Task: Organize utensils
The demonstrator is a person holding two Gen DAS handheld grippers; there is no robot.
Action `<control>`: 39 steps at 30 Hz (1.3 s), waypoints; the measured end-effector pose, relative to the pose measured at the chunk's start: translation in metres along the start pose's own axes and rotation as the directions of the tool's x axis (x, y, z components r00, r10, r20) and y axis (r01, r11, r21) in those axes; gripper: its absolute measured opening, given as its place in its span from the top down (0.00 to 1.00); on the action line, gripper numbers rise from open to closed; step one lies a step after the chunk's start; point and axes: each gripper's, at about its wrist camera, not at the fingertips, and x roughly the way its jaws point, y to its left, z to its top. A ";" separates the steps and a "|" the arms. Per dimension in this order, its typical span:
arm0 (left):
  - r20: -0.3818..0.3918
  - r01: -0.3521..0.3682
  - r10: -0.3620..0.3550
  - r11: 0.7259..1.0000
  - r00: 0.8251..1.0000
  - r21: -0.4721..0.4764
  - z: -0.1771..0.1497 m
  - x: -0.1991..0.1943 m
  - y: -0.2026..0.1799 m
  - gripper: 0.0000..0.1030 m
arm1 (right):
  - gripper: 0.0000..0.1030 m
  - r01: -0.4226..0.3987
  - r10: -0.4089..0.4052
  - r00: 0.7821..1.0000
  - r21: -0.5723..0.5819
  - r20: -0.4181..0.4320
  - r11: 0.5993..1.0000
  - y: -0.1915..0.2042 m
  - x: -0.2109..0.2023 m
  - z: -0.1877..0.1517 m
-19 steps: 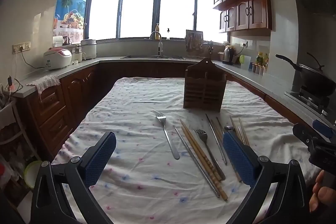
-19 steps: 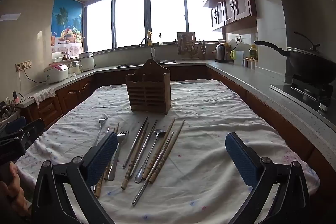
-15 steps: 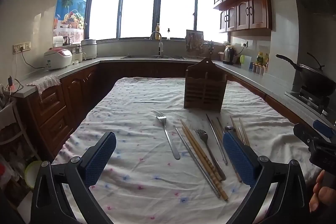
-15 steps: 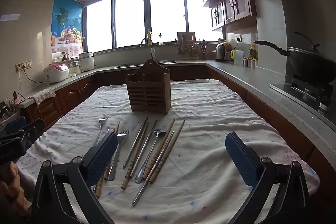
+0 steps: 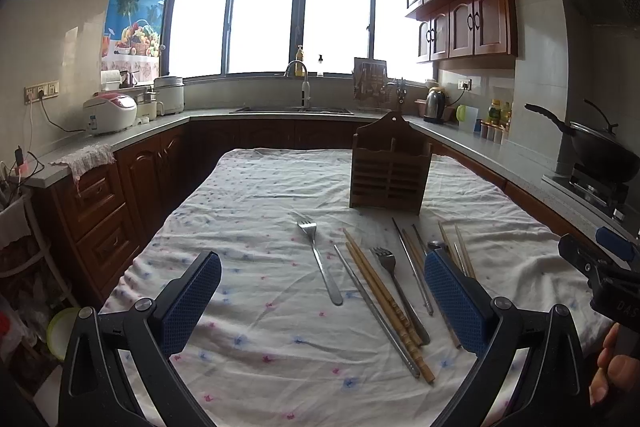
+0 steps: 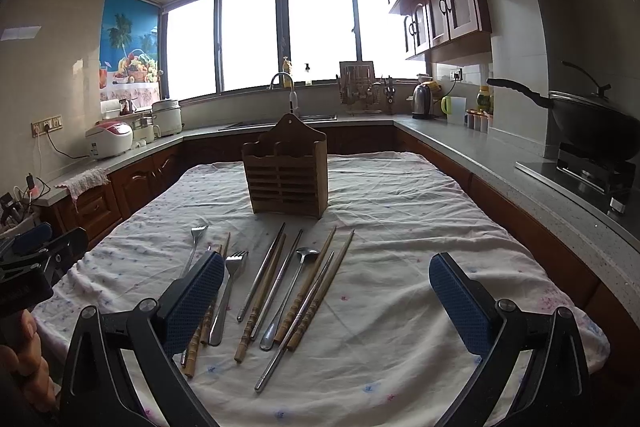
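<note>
A slatted wooden utensil holder (image 5: pixel 390 175) (image 6: pixel 286 181) stands upright mid-table. In front of it lie two metal forks (image 5: pixel 320 263) (image 6: pixel 228 291), a metal spoon (image 6: pixel 290 291), several wooden chopsticks (image 5: pixel 386 303) (image 6: pixel 308 293) and metal chopsticks (image 5: pixel 374 311) (image 6: pixel 298 323), loose on the cloth. My left gripper (image 5: pixel 322 297) is open and empty, low over the near table left of the utensils. My right gripper (image 6: pixel 326 301) is open and empty, hovering just in front of the utensils.
The table carries a white flowered cloth (image 5: pixel 256 211). Counters surround it: a rice cooker (image 5: pixel 108 113) on the left, a sink (image 5: pixel 296 109) at the back, a wok on the stove (image 6: pixel 592 131) at right. Each gripper shows at the other view's edge (image 5: pixel 600 267) (image 6: pixel 36 259).
</note>
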 end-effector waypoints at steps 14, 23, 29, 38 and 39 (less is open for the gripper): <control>0.001 -0.001 0.001 1.000 1.000 -0.002 -0.001 0.000 0.000 0.01 | 0.00 -0.002 0.002 1.000 -0.002 -0.004 1.000 0.000 0.000 0.001; -0.002 0.002 -0.002 1.000 1.000 -0.006 -0.001 0.004 0.001 0.01 | 0.00 -0.009 0.009 1.000 0.012 -0.010 1.000 0.002 0.001 0.001; -0.009 0.013 -0.013 1.000 1.000 -0.013 -0.001 0.007 0.002 0.01 | 0.00 -0.004 0.004 1.000 -0.001 -0.011 1.000 0.003 0.003 0.001; -0.064 0.038 -0.042 0.997 0.997 -0.063 0.006 0.026 0.010 0.01 | 0.00 -0.009 0.005 0.994 -0.035 -0.107 0.999 -0.002 0.023 0.005; -0.070 0.036 -0.040 0.997 0.997 -0.064 0.007 0.029 0.010 0.01 | 0.00 -0.013 0.010 0.992 -0.027 -0.123 1.000 -0.004 0.026 0.006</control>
